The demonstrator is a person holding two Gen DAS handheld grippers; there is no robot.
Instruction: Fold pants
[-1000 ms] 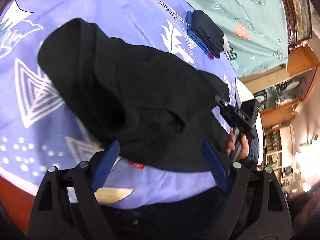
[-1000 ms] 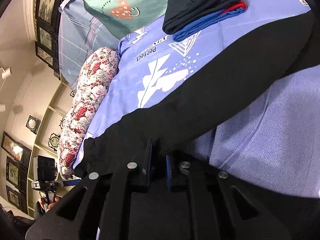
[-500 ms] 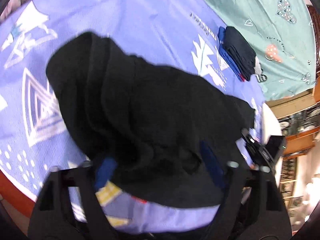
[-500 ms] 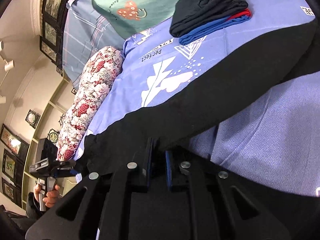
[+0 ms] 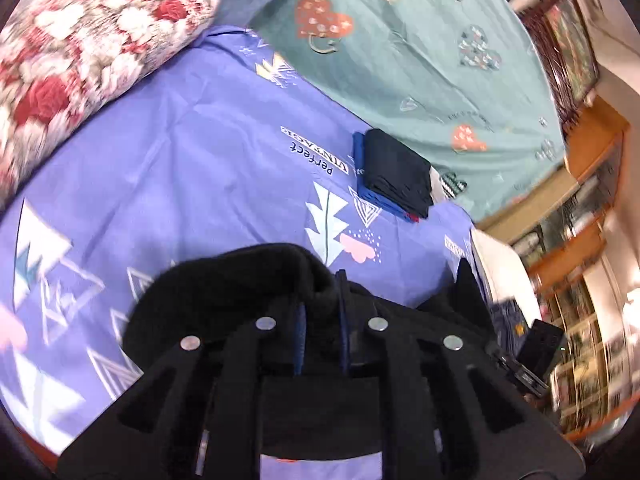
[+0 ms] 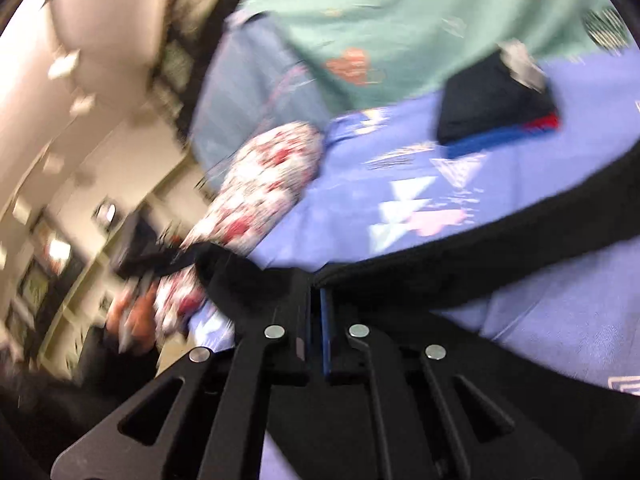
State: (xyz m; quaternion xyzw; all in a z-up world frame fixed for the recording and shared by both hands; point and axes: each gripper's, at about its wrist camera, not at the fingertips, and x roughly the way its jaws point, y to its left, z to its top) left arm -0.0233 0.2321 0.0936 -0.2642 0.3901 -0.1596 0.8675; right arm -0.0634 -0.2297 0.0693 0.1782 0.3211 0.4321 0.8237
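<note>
The left gripper (image 5: 322, 300) has its jaws pinching a bunched edge of the black pants (image 5: 240, 280), which mound up just ahead of the blue pads above the lilac patterned bedsheet (image 5: 180, 140). The right gripper (image 6: 316, 304) has its jaws pressed together on another edge of the same pants, whose black cloth stretches from there in a taut band to the right across the bed. A folded stack of dark clothes (image 5: 396, 172) lies farther back on the sheet, near the teal blanket (image 5: 400, 40). A floral bolster (image 5: 80, 40) lies at the left side. The right wrist view is blurred
</note>
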